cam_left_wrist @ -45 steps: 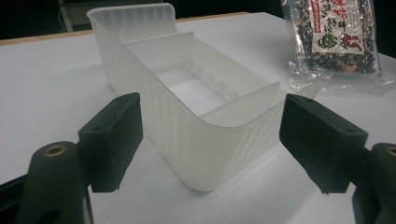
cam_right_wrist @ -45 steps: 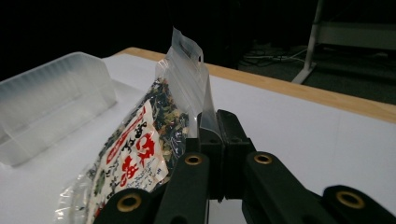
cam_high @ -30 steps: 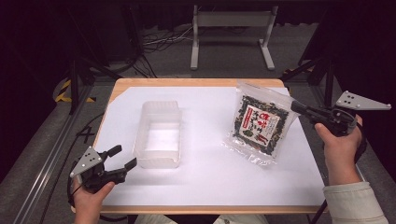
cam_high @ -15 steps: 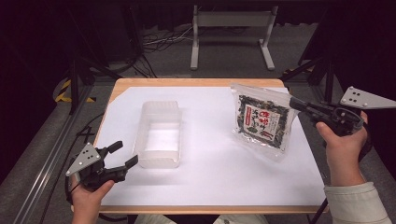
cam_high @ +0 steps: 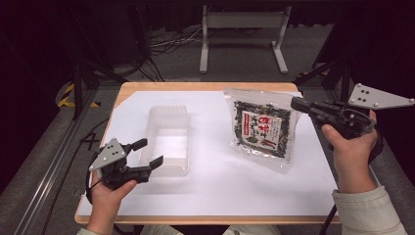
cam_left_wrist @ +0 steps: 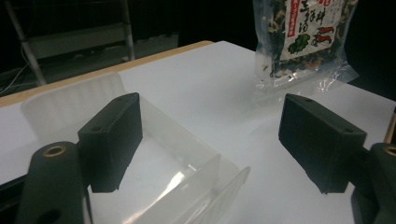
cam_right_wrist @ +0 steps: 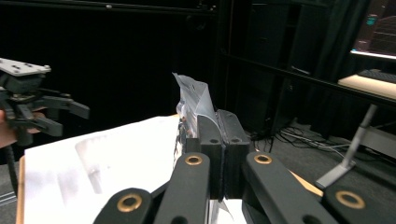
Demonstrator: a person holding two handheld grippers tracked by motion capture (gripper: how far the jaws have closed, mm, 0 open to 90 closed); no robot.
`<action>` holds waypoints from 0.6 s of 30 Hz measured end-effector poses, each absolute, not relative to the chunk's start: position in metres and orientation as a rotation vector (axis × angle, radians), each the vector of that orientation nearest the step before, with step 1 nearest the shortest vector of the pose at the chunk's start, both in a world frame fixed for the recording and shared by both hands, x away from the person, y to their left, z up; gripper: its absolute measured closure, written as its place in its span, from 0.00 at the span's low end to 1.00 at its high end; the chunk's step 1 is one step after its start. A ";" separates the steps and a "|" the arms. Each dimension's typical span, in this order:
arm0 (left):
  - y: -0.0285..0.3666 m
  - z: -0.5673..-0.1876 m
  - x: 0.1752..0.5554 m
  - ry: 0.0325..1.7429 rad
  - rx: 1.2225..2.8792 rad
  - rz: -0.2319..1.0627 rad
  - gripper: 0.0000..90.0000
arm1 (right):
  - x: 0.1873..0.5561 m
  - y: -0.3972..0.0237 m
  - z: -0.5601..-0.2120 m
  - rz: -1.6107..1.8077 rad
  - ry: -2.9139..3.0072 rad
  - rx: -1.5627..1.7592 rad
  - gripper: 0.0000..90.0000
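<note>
A clear plastic container (cam_high: 166, 139) lies left of centre on the white sheet (cam_high: 235, 186). My left gripper (cam_high: 147, 152) is open at its near-left corner. In the left gripper view the container's wall (cam_left_wrist: 140, 154) lies between the two spread jaws, and the bag (cam_left_wrist: 308, 37) stands beyond. A clear bag of dark dried food with a red-and-white label (cam_high: 262, 128) is raised at the right. My right gripper (cam_high: 296, 104) is shut on its upper right edge. In the right gripper view the jaws (cam_right_wrist: 218, 135) are pressed together on the bag's plastic edge (cam_right_wrist: 194, 100).
The white sheet covers a wooden table whose rim (cam_high: 205, 86) shows at the back. A metal stand (cam_high: 240, 29) and cables lie on the floor behind. A monitor (cam_right_wrist: 376, 28) glows at the far right. My left gripper (cam_right_wrist: 70, 116) shows in the right gripper view.
The right gripper has shifted a little left with the bag, which now hangs straighter. The left gripper has moved forward and right, up to the container's corner.
</note>
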State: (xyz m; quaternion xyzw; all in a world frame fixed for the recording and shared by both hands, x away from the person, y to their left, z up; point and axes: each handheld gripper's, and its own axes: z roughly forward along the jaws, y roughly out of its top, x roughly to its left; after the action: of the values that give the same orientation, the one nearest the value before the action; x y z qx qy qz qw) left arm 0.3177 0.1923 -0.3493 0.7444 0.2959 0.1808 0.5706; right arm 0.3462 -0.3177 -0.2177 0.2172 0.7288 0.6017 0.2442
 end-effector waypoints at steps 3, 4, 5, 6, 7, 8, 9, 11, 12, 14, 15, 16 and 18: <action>0.180 -0.345 0.321 0.667 1.744 0.398 0.25 | 0.346 -0.309 -0.215 1.657 2.002 0.567 1.00; 0.177 -0.344 0.322 0.659 1.743 0.395 0.25 | 0.346 -0.304 -0.214 1.669 2.010 0.554 1.00; 0.174 -0.343 0.323 0.650 1.743 0.391 0.25 | 0.346 -0.304 -0.214 1.669 2.010 0.554 1.00; 0.170 -0.341 0.324 0.639 1.741 0.393 0.25 | 0.345 -0.302 -0.213 1.676 2.013 0.545 1.00; 0.166 -0.340 0.325 0.630 1.740 0.387 0.25 | 0.345 -0.298 -0.212 1.682 2.016 0.533 1.00; 0.163 -0.338 0.326 0.620 1.740 0.385 0.25 | 0.344 -0.295 -0.212 1.689 2.020 0.525 1.00; 0.160 -0.337 0.326 0.610 1.740 0.384 0.25 | 0.344 -0.292 -0.211 1.700 2.025 0.516 1.00; 0.155 -0.335 0.327 0.595 1.737 0.379 0.25 | 0.344 -0.286 -0.210 1.721 2.033 0.499 1.00; 0.152 -0.334 0.328 0.588 1.731 0.373 0.25 | 0.344 -0.283 -0.210 1.730 2.038 0.490 1.00; 0.148 -0.333 0.329 0.577 1.714 0.363 0.24 | 0.343 -0.276 -0.209 1.758 2.044 0.472 1.00; 0.146 -0.333 0.329 0.567 1.709 0.349 0.24 | 0.343 -0.273 -0.209 1.767 2.045 0.461 1.00; 0.143 -0.332 0.329 0.557 1.697 0.343 0.24 | 0.343 -0.270 -0.209 1.779 2.050 0.453 1.00; 0.139 -0.330 0.330 0.545 1.691 0.328 0.24 | 0.343 -0.263 -0.209 1.798 2.059 0.436 1.00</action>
State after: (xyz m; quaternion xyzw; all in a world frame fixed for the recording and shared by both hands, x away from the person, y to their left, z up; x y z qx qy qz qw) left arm 0.3296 0.1386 -0.3301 0.7353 0.2368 0.1426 0.6189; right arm 0.3434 -0.2628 -0.2092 0.1549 0.7310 0.6381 0.1856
